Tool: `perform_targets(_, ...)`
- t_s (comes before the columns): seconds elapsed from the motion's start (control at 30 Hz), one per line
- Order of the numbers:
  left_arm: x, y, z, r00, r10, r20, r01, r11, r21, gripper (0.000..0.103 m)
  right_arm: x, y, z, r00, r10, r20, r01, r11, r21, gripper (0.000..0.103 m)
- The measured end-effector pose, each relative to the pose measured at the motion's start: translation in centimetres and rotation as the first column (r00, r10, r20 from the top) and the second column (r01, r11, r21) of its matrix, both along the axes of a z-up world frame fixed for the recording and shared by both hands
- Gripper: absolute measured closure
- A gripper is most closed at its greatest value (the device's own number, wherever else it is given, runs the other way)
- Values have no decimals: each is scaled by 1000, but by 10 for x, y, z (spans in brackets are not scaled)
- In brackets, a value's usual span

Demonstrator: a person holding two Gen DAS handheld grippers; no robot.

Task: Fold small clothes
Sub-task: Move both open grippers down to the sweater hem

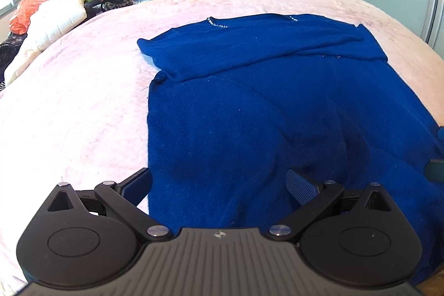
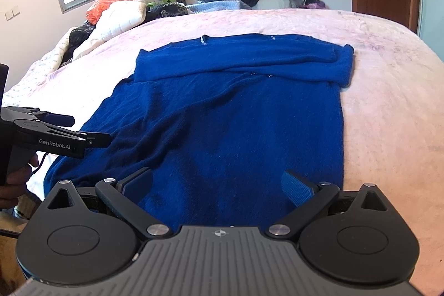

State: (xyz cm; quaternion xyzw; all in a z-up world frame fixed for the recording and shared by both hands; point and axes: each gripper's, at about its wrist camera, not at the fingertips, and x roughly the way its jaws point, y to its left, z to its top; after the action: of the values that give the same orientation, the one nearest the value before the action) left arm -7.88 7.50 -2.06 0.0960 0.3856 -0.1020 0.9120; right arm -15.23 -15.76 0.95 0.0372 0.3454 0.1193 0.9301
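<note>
Two hand-held grippers, low at the near edge of the bed (image 2: 388,90), both with jaws wide apart and nothing between them. Left hand-held gripper (image 1: 219,186) over the near left part of the blue sweater (image 1: 249,115), one finger (image 1: 137,183) above pink blanket, the other finger (image 1: 301,186) above blue knit. Right hand-held gripper (image 2: 217,186) over the near right part of the same sweater, close to its right edge.

Spread flat on the bed, top end far away, sleeves already laid across the chest. Soft, fuzzy and floppy by the look of it. Probably light, not slippery, not easy to break. Likely to sag and bunch if lifted from the middle.

Best to pinch the bottom hem, one corner for each gripper. Then lift both together and lay the bottom up over the sleeves. Some wrinkles near the left corner, so a smooth pull first could help.
</note>
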Motion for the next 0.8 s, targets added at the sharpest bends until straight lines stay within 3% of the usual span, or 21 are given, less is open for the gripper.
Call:
perform_targets(0.17,-4,13,2,1000,-20,-6,20,1000,-1,0,-6,-2,3,999,36,5,-36,999,-15,6)
perform_targets(0.37,1,49,8,999,-23,-45,19,997,-75,0,-9,-9,3,999,34,-19,-34,999,-8,8)
perform_targets(0.57,3,86,17,996,-32,-83,15,980,-198,0,-8,-26,-2,997,7,-79,-1,997,78,12)
perform_targets(0.7,-6,100,19,995,-67,-71,50,975,-218,0,-15,-33,2,998,10,-68,-6,999,50,11)
perform_targets(0.8,-10,103,16,990,-108,-85,86,968,-235,0,-20,-47,5,998,-14,-65,19,997,79,11)
